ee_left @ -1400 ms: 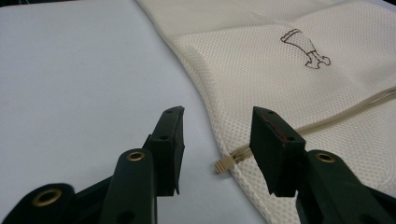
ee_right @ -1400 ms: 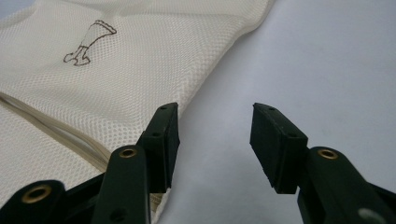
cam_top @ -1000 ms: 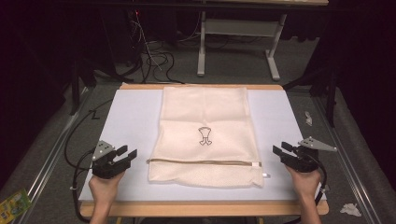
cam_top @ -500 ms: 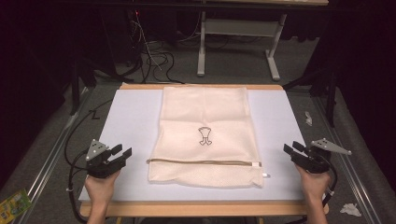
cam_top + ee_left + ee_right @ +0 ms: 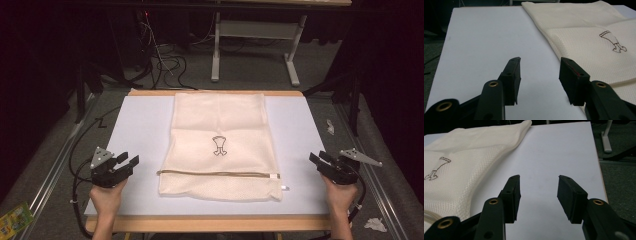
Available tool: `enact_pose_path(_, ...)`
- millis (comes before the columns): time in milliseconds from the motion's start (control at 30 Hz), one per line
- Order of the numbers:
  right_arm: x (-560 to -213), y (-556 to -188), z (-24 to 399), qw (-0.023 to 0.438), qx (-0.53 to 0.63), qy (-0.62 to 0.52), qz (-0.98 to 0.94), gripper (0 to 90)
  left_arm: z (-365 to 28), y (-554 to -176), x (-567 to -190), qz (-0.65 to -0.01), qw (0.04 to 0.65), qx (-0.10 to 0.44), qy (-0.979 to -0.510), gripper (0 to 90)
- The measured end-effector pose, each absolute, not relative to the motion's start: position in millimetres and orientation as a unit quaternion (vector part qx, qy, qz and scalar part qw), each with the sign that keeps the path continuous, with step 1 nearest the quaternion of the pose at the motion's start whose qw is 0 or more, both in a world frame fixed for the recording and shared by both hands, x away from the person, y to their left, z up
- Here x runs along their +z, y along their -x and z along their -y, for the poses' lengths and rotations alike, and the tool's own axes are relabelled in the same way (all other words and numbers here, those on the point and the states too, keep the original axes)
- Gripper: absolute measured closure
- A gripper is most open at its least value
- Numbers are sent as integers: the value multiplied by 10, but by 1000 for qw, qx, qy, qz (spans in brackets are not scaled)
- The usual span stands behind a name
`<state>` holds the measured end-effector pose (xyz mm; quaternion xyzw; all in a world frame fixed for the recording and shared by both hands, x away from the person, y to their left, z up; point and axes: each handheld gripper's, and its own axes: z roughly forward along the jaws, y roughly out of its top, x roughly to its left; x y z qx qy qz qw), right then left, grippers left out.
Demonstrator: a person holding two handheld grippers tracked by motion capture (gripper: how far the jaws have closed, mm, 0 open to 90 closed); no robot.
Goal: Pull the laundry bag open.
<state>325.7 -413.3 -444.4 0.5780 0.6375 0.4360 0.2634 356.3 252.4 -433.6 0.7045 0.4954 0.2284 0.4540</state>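
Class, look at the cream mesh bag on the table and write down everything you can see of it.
The mesh bag is cream, woven in a fine net, with a small dark outline emblem near its middle. A zipper runs straight across near its near edge, closed, its pull at the right end. It lies flat, lengthwise away from the person, on the white table top. Nothing but the table touches it; both open tongs stand off to its sides.
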Motion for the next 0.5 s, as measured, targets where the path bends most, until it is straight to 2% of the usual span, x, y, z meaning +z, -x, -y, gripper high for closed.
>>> enact_pose_path(500,-4508,-3301,4172,277,418,-586,-637,551,-2484,-3740,-4388,-494,456,237,-702,515)
